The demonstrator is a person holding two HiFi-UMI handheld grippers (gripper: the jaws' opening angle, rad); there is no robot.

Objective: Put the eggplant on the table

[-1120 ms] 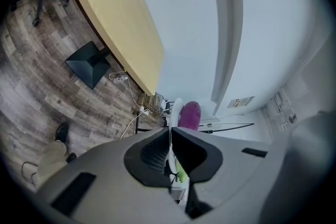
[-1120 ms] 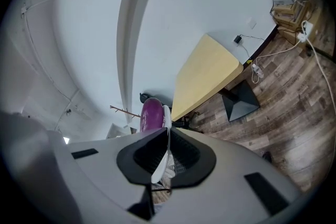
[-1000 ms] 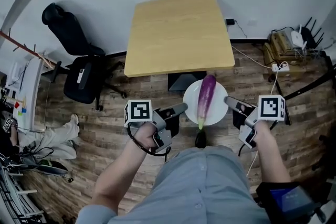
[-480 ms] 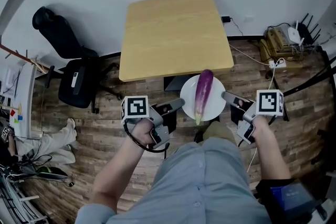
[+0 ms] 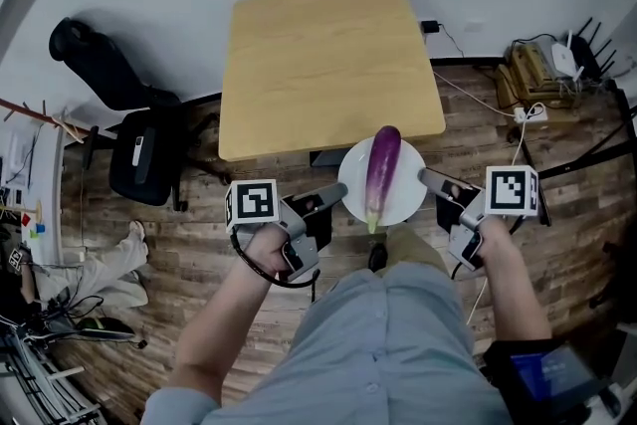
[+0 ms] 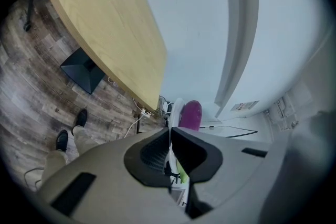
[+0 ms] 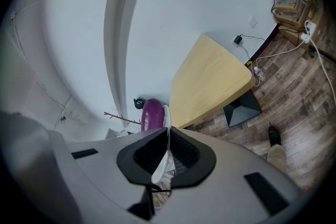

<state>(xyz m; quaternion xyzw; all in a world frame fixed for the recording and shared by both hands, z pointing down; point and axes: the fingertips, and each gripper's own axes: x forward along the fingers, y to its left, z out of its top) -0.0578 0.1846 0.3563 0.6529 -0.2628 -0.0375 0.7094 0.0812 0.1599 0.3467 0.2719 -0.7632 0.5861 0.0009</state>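
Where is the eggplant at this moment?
In the head view, the eggplant lies on a white plate gripped between the left tool and right tool, at the wooden table's near right edge.

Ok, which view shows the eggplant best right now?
The head view: the eggplant lies full length on the white plate, held between the left gripper and right gripper. Both gripper views show only its purple end past the edge-on plate rim.

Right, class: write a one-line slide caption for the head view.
Left tool and right tool grip a white plate bearing an eggplant, near the wooden table.
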